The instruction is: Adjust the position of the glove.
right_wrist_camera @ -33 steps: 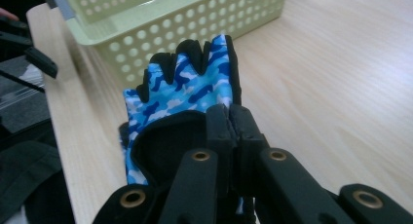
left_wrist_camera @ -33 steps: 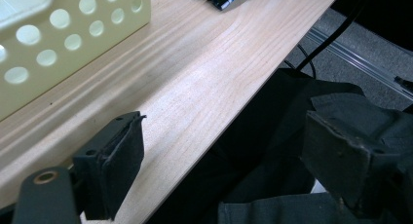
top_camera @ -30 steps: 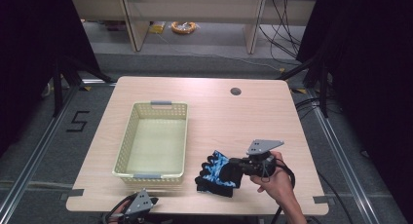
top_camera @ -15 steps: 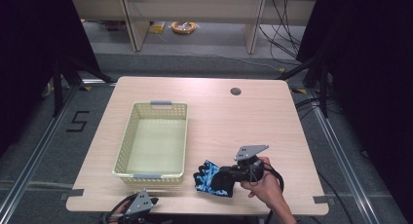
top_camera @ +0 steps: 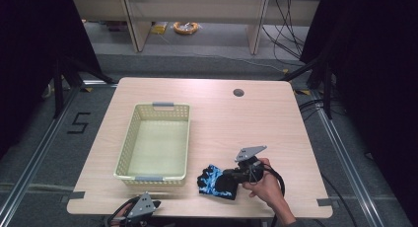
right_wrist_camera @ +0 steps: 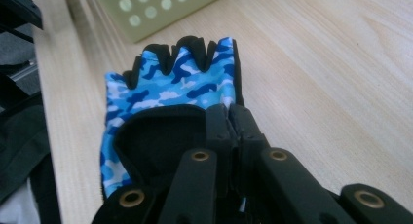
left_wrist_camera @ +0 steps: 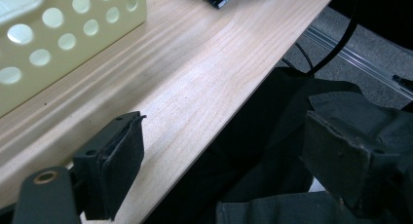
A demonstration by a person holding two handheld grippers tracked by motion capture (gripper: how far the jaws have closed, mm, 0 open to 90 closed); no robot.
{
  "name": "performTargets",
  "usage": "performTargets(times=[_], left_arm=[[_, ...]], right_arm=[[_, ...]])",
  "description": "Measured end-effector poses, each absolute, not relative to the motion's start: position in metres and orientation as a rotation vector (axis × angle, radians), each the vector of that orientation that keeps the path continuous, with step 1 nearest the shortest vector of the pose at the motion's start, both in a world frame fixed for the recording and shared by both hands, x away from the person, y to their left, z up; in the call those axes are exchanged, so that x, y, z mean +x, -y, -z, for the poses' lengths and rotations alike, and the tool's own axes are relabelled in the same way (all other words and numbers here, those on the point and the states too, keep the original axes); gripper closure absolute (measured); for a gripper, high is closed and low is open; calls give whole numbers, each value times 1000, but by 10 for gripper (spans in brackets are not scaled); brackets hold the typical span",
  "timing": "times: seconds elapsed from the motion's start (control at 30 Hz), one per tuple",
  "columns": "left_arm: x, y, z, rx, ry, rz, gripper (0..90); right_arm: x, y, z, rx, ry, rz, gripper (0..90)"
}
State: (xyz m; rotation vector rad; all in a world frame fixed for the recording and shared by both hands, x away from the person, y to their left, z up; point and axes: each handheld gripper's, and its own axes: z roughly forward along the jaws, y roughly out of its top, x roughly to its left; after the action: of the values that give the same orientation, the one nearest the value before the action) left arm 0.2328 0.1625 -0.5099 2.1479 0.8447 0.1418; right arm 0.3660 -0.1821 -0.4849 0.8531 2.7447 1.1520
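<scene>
The right gripper is near the front edge of the table, held by the person's right hand. Its jaws are squeezed tight on the cuff edge of a glove. In the right gripper view the two black jaws meet w/ the cuff pinched between them, & the glove spreads out flat in front on the wood. The glove is blue w/ a camo pattern & black trim, & it has short, cut-off finger parts. Those finger ends point toward the basket.

The basket is pale yellow w/ round holes in its walls & grey handles at both ends. It sits on the left half of the table, just beside the glove but not touching it.

The left gripper is at the front edge of the table, below the basket. In the left gripper view its jaws stand wide apart w/ nothing between them. One jaw is over the wood, the other is off the edge over dark cloth.

A small round hole is in the table near the back.
</scene>
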Motion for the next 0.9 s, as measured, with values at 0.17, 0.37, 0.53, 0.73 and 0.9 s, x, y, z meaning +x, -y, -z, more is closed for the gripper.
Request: performTargets(times=[0.17, 0.37, 0.53, 0.73, 0.9], left_arm=[[234, -164, 510, 2176, -834, -158, 157], [234, -164, 509, 2186, -808, -169, 157], [232, -161, 511, 2138, -847, -148, 160], [232, -154, 508, 2114, -809, -182, 212], [239, -144, 505, 2146, -740, -239, 232]], right_arm=[[369, 182, 490, 864, -2753, -1144, 872], [370, 183, 490, 852, -2738, -1148, 806], [363, 193, 482, 962, -2634, -1191, 598], [342, 210, 469, 1160, -2509, -1258, 546], [325, 222, 467, 1277, -2442, -1282, 539]])
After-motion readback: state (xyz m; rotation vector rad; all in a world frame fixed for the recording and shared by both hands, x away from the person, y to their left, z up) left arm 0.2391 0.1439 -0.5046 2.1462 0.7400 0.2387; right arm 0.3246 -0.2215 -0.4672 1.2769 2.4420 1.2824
